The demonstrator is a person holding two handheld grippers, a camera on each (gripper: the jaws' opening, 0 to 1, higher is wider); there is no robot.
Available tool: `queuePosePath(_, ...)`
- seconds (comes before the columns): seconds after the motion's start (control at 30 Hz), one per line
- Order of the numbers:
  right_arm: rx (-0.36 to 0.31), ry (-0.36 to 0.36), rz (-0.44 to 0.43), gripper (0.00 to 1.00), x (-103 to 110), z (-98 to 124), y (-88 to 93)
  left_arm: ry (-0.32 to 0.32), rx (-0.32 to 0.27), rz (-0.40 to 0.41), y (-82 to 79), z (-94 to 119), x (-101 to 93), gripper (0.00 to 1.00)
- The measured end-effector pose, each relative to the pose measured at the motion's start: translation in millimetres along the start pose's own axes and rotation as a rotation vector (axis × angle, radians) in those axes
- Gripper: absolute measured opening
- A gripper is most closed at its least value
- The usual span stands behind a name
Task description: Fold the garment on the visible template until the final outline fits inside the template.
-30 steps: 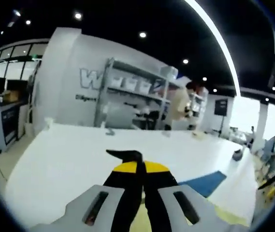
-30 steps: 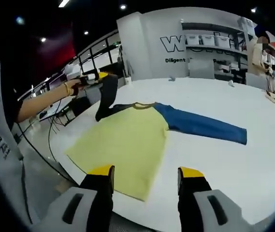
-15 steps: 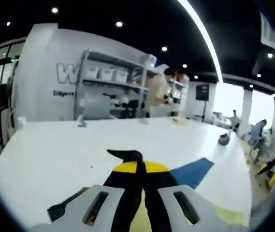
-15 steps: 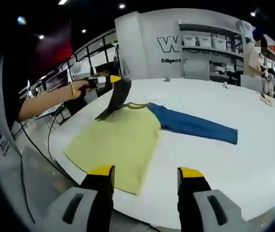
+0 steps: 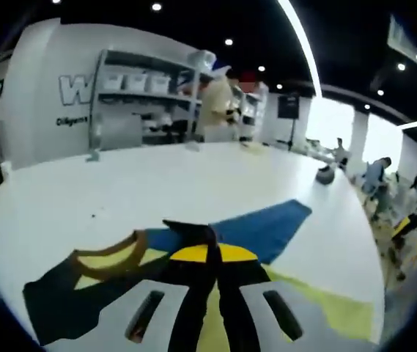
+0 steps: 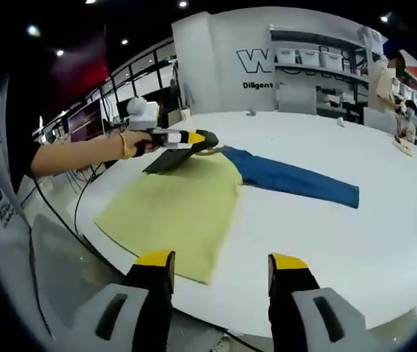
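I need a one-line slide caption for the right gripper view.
Left hand-held gripper pinches the dark sleeve of a yellow shirt on a white table.

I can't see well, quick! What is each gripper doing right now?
Left gripper: jaws shut on the dark sleeve of the yellow shirt.
Right gripper: jaws open, holding nothing, back from the shirt's hem.

garment: yellow body, one blue sleeve, one dark sleeve | flat on white table | blue sleeve outstretched | dark sleeve folded over body
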State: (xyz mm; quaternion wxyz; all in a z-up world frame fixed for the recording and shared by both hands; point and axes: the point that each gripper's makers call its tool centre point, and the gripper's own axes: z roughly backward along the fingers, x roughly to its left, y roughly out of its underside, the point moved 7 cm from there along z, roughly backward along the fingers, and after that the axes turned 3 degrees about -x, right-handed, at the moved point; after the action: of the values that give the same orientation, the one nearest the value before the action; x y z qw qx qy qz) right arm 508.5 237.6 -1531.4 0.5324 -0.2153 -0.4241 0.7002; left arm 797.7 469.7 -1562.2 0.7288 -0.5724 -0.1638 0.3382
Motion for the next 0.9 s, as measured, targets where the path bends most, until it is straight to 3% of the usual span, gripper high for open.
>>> queuePosePath(0.13,0.001,0.004,-0.002,0.48,-3,2,-0.6,0.004,0.017,-0.006,7.5,-8,-8.7,0.0)
queuePosePath(0.17,0.0,0.008,-0.003,0.48,-3,2,-0.6,-0.033,0.018,-0.051,10.1,-9,-5.4,0.0)
queuePosePath(0.37,0.017,0.012,-0.006,0.48,-12,6,3.8,0.003,0.064,-0.048,26.1,-30,-20.3,0.0)
queuePosePath(0.47,0.016,0.013,-0.019,0.48,-14,6,5.9,0.029,0.139,-0.089,48.3,-38,-23.8,0.0)
queuePosePath(0.6,0.025,0.008,-0.022,0.48,-13,5,8.7,0.042,0.167,-0.061,62.8,-43,-26.4,0.0)
queuePosePath(0.67,0.026,0.01,-0.026,0.48,-11,5,9.2,0.053,0.161,-0.062,57.8,-42,-31.7,0.0)
queuePosePath(0.9,0.032,0.008,-0.03,0.48,-10,3,9.0,0.077,0.208,-0.062,71.1,-44,-33.9,0.01)
